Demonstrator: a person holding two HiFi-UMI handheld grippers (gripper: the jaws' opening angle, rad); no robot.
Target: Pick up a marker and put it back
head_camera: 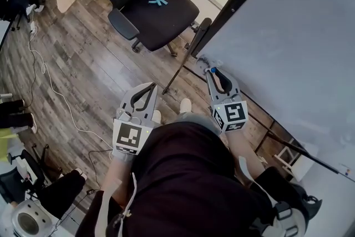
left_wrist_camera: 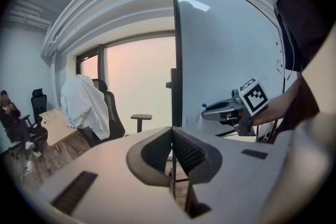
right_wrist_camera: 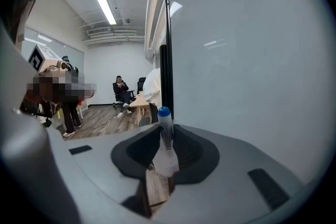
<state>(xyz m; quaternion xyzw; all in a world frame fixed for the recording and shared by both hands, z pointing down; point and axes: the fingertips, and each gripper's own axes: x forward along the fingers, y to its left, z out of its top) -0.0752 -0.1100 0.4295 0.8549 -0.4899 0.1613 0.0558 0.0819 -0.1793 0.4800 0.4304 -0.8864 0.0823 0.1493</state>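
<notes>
The right gripper (right_wrist_camera: 167, 136) is clamped on a blue-capped marker (right_wrist_camera: 166, 159) near the whiteboard (right_wrist_camera: 252, 60). The left gripper (left_wrist_camera: 172, 140) has its jaws pressed together, holding nothing.

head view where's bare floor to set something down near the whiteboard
The wood floor between the office chair and the left gripper is bare, bordered on its left by a white cable. It is crowded at the foot of the whiteboard, where the stand legs cross beside the right gripper holding the marker.
</notes>
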